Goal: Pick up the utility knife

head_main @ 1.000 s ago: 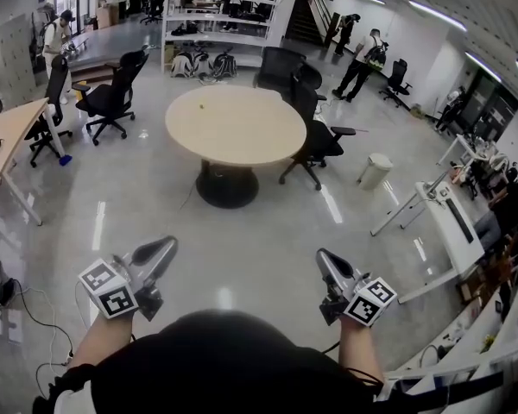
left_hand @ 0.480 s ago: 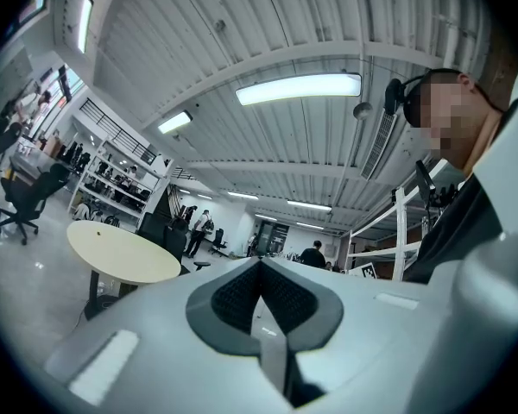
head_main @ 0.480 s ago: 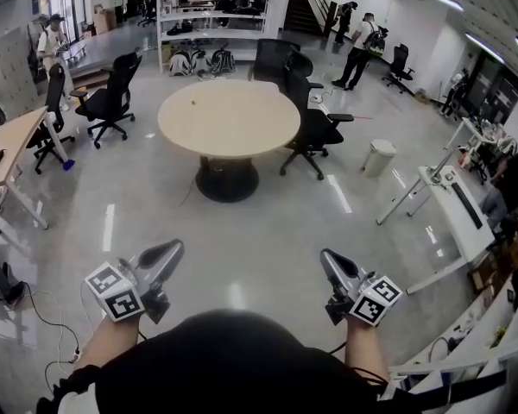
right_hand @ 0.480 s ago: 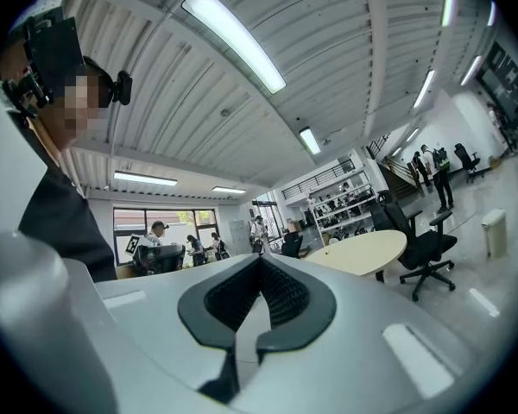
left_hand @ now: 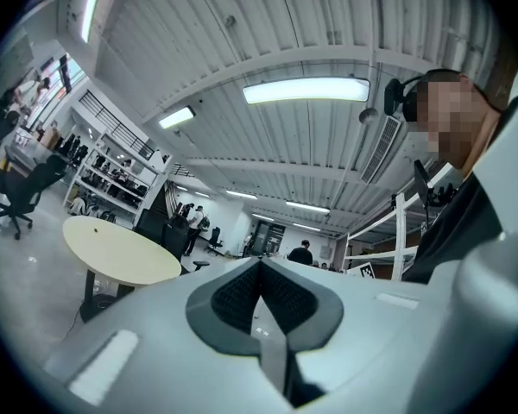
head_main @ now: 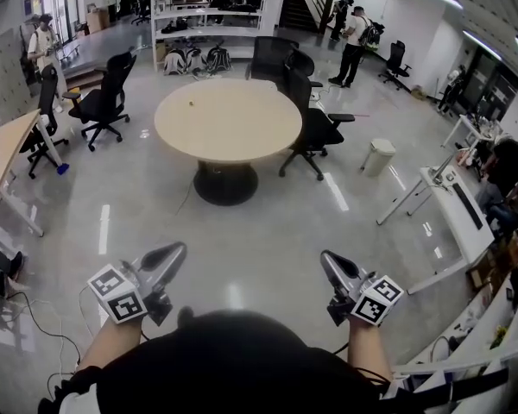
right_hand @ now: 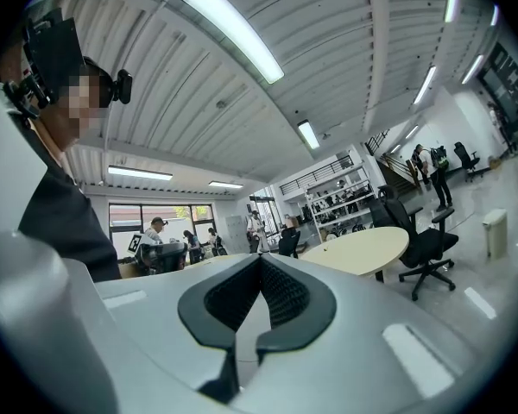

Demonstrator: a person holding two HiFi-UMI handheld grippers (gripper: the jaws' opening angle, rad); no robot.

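Nearest to us, the left gripper (head_main: 174,252) and the right gripper (head_main: 327,259) are held out level over the glossy floor (head_main: 250,231). Each has its jaws pressed together with nothing between the ribbed pads (left_hand: 242,293), so both are closed and empty. Ahead, at roughly twelve o'clock, stands the round bench (head_main: 242,132) on its dark pedestal, well apart from both grippers. The only thing on its top is a small pale speck (head_main: 191,103) at about ten o'clock on the bench, near the far-left rim. We judge this may be the utility knife, but it is too small to confirm, and we cannot tell which way its long axis runs. The speck lies close to twelve o'clock from the left gripper and about eleven o'clock from the right, so we judge the left hand the better placed. The whole stretch of floor still has to be crossed before any reach makes sense. Black office chairs (head_main: 315,128) stand at the bench's three o'clock side. Beyond are shelves (head_main: 209,20) and people standing at the far wall.
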